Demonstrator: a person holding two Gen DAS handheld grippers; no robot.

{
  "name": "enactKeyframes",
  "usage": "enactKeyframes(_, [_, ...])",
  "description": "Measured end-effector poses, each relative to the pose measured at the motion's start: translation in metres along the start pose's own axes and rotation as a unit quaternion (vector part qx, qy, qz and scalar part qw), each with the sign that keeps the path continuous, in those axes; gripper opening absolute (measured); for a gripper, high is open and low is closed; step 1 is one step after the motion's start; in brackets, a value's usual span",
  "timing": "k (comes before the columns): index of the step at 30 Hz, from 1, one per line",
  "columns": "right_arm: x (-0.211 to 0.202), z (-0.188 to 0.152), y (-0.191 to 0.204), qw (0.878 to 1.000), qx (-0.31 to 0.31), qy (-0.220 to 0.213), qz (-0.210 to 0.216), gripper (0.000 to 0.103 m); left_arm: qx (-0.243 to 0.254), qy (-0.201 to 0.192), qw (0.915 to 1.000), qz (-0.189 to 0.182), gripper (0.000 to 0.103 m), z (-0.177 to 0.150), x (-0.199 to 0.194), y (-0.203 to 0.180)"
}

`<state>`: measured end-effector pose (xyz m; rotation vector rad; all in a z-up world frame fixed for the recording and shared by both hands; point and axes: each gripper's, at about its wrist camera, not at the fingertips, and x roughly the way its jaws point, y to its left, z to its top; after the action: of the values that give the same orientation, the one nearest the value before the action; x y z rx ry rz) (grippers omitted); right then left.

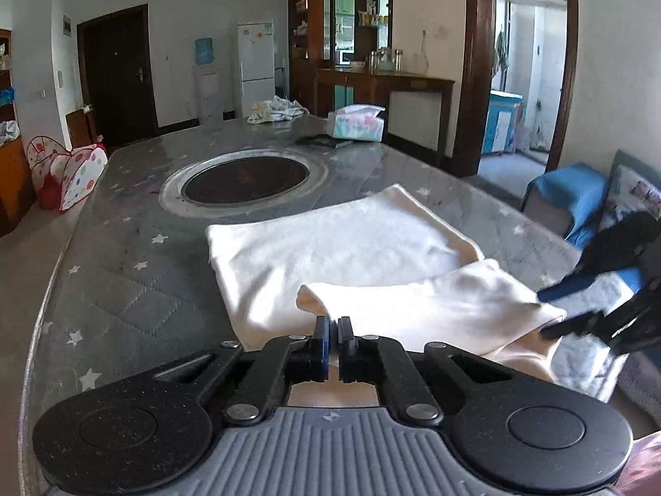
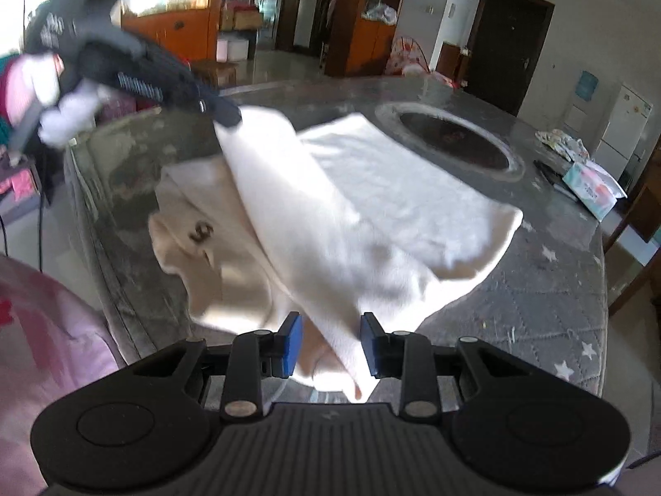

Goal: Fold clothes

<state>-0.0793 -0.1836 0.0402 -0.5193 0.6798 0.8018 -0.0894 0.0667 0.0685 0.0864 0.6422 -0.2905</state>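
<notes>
No text is legible; a small dark emblem on the cream garment (image 2: 330,223) is too blurred to read.

Bright daylight from the right, glare blowing out the white cloth (image 2: 372,215), motion blur, fisheye-curved dark corners

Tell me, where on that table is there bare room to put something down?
Bare star-patterned table lies left of the white garment, and between it and the round dark inset. The far end is crowded: tissue box, bundled cloth. The near right edge holds both grippers.
</notes>
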Motion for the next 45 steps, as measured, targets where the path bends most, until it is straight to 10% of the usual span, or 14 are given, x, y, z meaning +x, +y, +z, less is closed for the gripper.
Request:
enactKeyframes(3, [0.001,-0.004,0.001,1.0,-0.006,0.01,-0.002,0.012,-0.006,0.018,0.9998,0.004,0.005,-0.006,0.007,0.002])
enactKeyframes(8, [0.004,-0.009,0.002,1.0,-0.015,0.027,-0.004,0.011,-0.016,0.046,0.9988,0.006,0.005,-0.017,0.016,0.006])
enactKeyframes(31, [0.05,0.031,-0.045,0.995,0.089,-0.034,-0.006,0.026,0.009,0.045,0.9989,-0.003,0.01,-0.001,0.064,0.005])
enactKeyframes(45, [0.04,0.026,-0.012,0.999,0.034,-0.029,-0.005,0.035,0.054,0.037,0.9978,-0.012,0.011,-0.02,0.044,-0.012])
